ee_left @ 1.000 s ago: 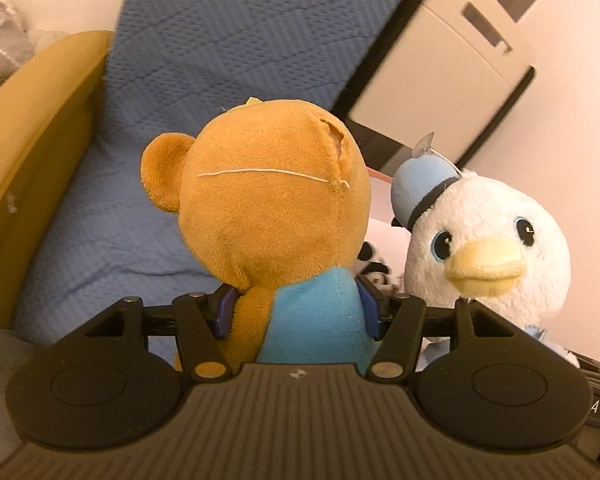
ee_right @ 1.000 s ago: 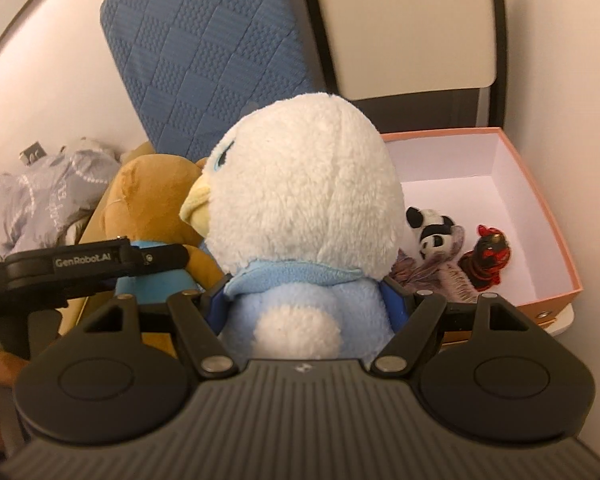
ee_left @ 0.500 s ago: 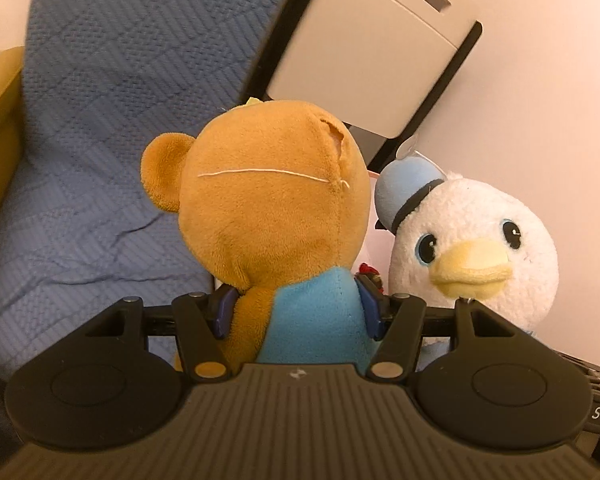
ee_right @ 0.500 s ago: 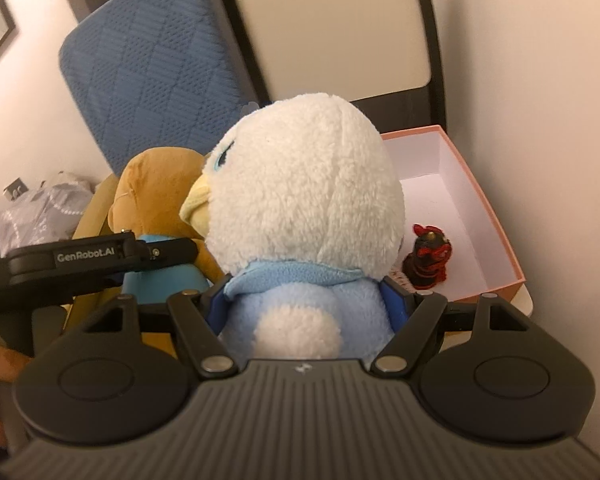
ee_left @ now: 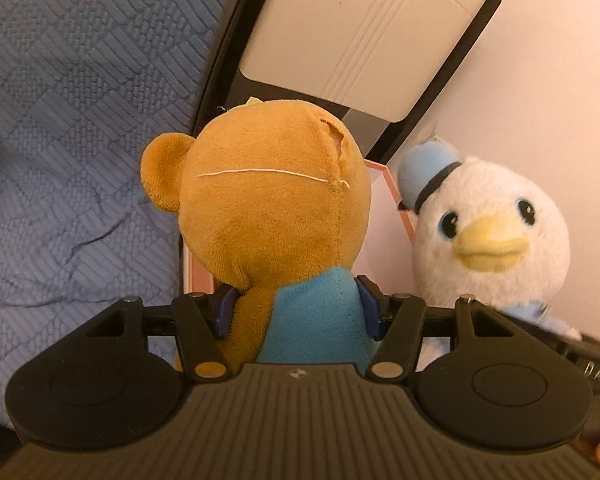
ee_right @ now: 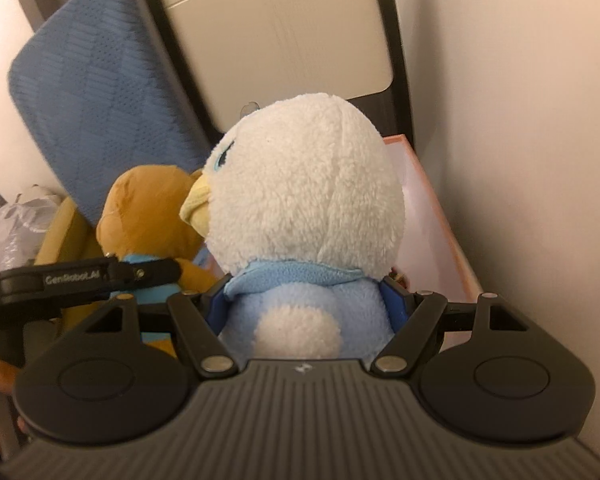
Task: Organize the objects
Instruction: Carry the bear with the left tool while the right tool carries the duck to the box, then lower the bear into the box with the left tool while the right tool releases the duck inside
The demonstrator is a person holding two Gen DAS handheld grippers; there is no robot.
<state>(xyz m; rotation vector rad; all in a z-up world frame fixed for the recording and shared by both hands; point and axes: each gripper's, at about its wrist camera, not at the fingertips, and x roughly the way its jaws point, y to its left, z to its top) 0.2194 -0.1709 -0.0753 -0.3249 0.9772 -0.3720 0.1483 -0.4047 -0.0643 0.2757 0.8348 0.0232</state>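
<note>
My left gripper point(ee_left: 298, 310) is shut on a brown plush bear point(ee_left: 272, 200) in a blue shirt, gripped at the body, its back toward the camera. My right gripper point(ee_right: 306, 304) is shut on a white plush duck point(ee_right: 304, 184) with a light blue body and hat. The duck also shows at the right of the left wrist view point(ee_left: 488, 236), facing the camera. The bear shows at the left of the right wrist view point(ee_right: 148, 208). A pink-rimmed white box point(ee_right: 440, 232) lies just beyond both toys, mostly hidden by them.
A blue quilted cushion point(ee_left: 68, 120) stands to the left. A beige and black seat back point(ee_right: 276, 36) rises behind the box. A pale wall point(ee_right: 520, 120) closes off the right side. A yellow armrest point(ee_right: 60, 232) and crumpled grey fabric point(ee_right: 12, 220) lie at far left.
Both grippers have carried their toys forward and closer to the box. The small toys inside the box are now hidden behind the duck.
</note>
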